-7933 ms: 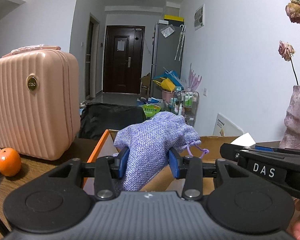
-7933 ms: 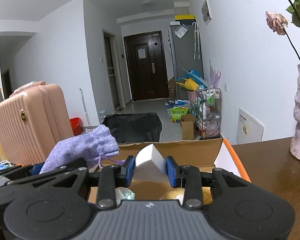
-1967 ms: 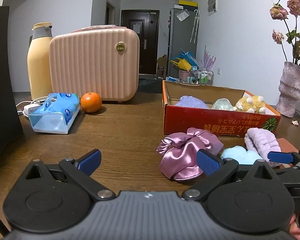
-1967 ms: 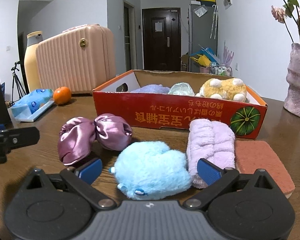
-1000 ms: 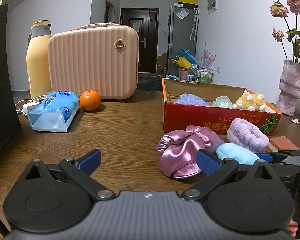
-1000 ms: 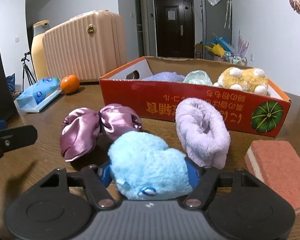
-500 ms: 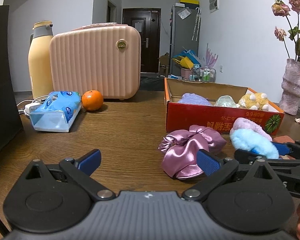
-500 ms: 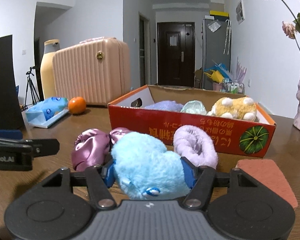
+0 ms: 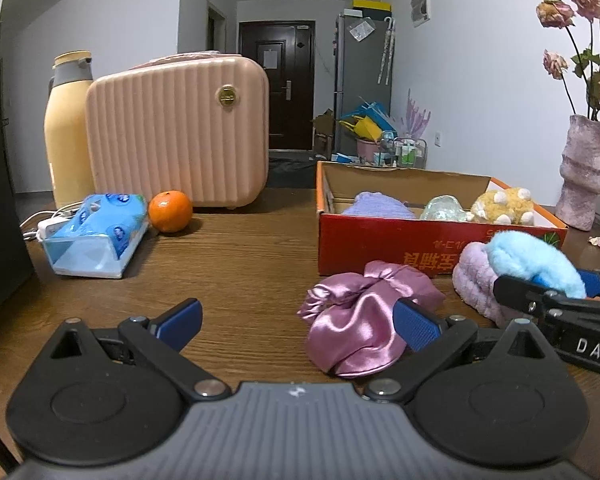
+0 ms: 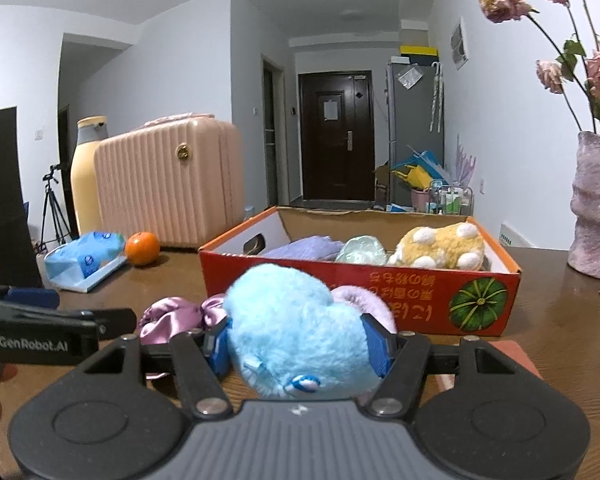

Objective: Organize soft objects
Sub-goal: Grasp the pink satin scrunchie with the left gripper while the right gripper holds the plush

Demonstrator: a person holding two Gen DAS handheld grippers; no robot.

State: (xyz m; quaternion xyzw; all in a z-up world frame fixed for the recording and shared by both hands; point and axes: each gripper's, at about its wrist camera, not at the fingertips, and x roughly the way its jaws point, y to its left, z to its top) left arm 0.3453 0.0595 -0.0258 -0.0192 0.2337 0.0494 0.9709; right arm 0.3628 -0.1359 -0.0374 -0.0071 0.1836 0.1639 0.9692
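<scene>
My right gripper (image 10: 298,346) is shut on a fluffy light-blue plush toy (image 10: 296,328) and holds it above the table in front of the red cardboard box (image 10: 340,292). The toy (image 9: 532,260) also shows in the left wrist view, raised over the lilac fuzzy roll (image 9: 476,280). The box holds a purple pouch (image 10: 304,249), a pale green item (image 10: 362,250) and a yellow plush (image 10: 440,246). My left gripper (image 9: 296,322) is open and empty low over the table, just left of a pink satin scrunchie (image 9: 360,320).
A pink suitcase (image 9: 180,136), a cream flask (image 9: 66,132), an orange (image 9: 170,211) and a blue tissue pack (image 9: 96,236) stand at the left. A pink vase with dried roses (image 10: 596,200) is at the right. A terracotta sponge (image 10: 512,350) lies under my right gripper.
My right gripper closed on the blue plush toy and lifted it off the table toward the box. My left gripper stayed open and almost still.
</scene>
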